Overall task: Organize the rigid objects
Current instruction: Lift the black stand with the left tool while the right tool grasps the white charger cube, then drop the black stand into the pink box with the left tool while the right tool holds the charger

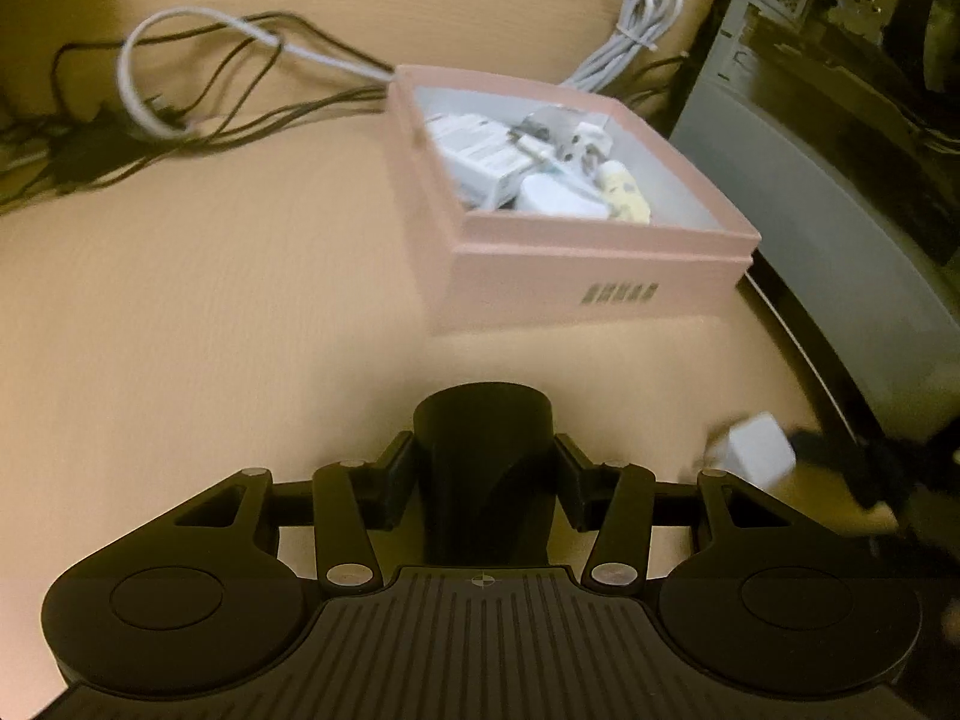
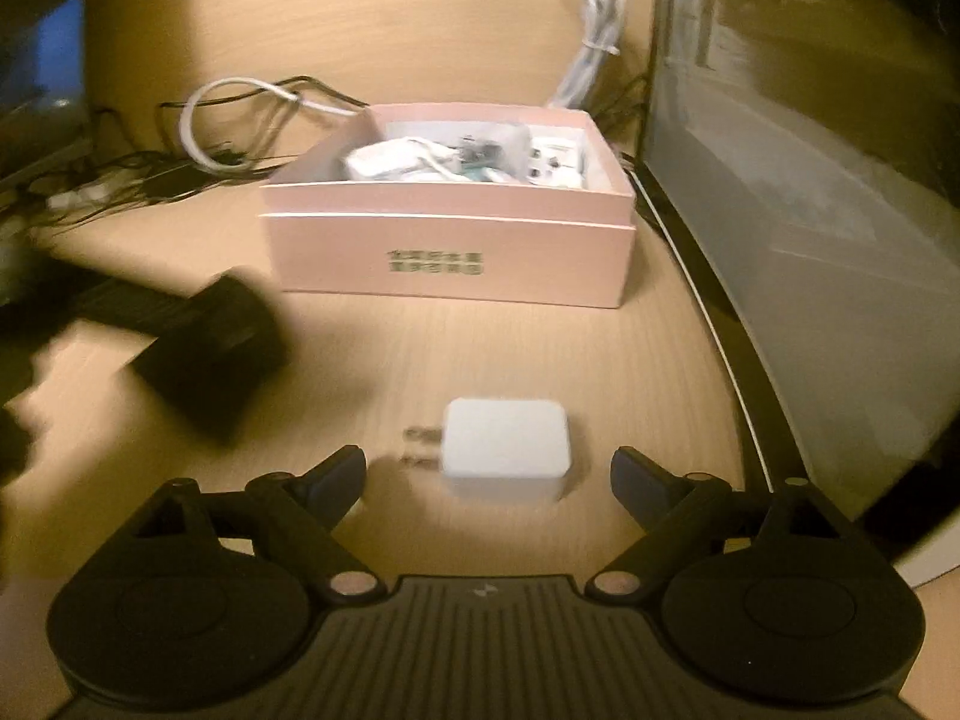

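Observation:
My left gripper is shut on a black adapter, whose rounded top sticks up between the pads. In the right wrist view that gripper and its black load show as a dark blur at the left, low over the table. A white charger cube with two prongs lies on the wooden table. My right gripper stands open around it, fingers apart from its sides. The same cube appears at the right of the left wrist view. A pink box behind holds several white chargers and plugs.
Tangled black and white cables lie behind and left of the box, and a bundled white cord lies behind it. A grey computer case stands along the table's right edge. Bare tabletop stretches in front of the box.

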Demonstrator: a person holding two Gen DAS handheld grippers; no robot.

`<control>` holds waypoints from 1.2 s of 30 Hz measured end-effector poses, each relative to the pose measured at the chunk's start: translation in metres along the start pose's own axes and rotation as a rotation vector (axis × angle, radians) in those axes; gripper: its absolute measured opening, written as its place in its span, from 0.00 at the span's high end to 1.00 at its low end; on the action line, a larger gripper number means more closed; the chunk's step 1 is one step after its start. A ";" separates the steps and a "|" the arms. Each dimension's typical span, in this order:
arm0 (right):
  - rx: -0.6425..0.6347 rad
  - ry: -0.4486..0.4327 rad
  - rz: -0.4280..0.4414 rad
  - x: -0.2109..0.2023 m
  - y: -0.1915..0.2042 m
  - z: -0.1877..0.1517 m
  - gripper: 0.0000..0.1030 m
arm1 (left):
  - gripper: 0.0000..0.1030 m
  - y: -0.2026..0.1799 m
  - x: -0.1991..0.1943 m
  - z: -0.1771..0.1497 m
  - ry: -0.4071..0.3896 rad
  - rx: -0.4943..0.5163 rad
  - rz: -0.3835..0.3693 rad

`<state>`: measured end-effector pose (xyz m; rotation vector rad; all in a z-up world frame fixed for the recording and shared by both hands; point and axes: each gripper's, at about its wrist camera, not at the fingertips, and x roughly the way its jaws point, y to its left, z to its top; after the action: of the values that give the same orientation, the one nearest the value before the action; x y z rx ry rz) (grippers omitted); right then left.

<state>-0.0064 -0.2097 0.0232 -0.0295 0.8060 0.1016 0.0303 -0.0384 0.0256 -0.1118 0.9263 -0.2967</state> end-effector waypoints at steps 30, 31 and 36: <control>0.039 -0.154 0.009 -0.124 0.003 0.034 0.42 | 0.49 -0.018 -0.034 0.179 -0.187 0.022 -0.296; 0.034 -0.149 0.010 -0.122 0.004 0.032 0.42 | 0.49 -0.017 -0.029 0.177 -0.189 0.021 -0.277; 0.025 -0.092 -0.002 -0.113 0.004 0.015 0.42 | 0.49 -0.006 -0.016 0.148 -0.145 0.007 -0.261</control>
<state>-0.0738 -0.2140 0.1148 -0.0017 0.7151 0.0905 0.1380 -0.0436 0.1278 -0.2455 0.7665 -0.5264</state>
